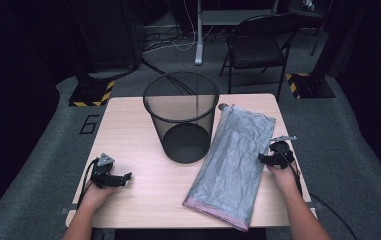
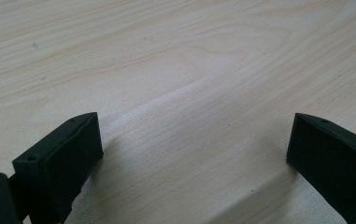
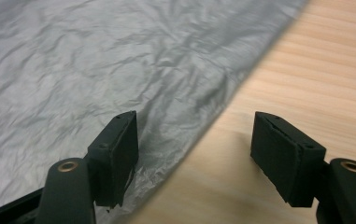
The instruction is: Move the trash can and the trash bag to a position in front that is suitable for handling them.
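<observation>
Nearest, left of the grey bag: left gripper low over bare table, jaws spread wide, holding nothing. At the bag's right edge: right gripper, jaws wide apart astride that edge, clamping nothing. Bag flat, crumpled, just right of the wire bin. Beyond the bag, a folding chair.

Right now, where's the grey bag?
In the high view the grey bag lies flat on the table's right half, beside the wire bin, its right edge at the open right gripper.
</observation>
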`<state>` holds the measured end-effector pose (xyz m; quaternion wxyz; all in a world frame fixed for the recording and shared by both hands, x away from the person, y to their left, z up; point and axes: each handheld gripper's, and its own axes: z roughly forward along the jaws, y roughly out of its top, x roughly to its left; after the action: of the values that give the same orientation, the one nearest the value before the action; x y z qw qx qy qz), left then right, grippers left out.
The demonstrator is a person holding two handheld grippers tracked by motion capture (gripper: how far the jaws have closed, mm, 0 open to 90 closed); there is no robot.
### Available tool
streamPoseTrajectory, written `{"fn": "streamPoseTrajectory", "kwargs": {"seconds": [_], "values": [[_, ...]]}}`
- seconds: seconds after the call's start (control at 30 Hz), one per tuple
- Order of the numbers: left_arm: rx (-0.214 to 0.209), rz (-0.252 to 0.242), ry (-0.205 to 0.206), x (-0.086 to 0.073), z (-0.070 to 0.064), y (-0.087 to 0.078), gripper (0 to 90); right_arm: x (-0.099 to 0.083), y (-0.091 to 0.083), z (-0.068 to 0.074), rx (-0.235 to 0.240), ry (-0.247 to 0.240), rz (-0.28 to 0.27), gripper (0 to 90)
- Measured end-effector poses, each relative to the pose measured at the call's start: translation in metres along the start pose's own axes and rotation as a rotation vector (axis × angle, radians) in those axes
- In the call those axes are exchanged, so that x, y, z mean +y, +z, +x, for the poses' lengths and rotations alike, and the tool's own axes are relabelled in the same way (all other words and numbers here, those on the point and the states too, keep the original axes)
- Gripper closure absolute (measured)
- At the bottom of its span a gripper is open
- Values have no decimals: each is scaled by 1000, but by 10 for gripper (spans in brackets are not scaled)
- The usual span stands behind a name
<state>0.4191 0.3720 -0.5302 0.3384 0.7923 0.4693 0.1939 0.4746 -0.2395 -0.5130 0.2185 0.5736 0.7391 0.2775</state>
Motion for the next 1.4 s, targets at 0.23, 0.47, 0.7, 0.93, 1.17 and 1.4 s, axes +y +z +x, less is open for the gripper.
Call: {"fn": "streamPoseTrajectory", "kwargs": {"seconds": [0.23,0.47,0.7,0.93,1.17,1.4], "values": [[-1,-6,-1,0,-1,0,30,-5,-32,4,53,26,-24,283],[5,-6,-4,0,-2,0,28,-37,-49,46,154,-136,41,283],[5,-7,-7,0,-2,1,28,-34,-37,43,86,-175,72,277],[5,-5,-9,0,-2,0,29,-17,-22,14,63,-75,86,271],[0,-7,0,1,-1,-2,85,-10,-13,6,19,-7,45,273],[-14,-12,-77,11,-1,-10,258,-13,-17,14,52,-17,15,276]]}}
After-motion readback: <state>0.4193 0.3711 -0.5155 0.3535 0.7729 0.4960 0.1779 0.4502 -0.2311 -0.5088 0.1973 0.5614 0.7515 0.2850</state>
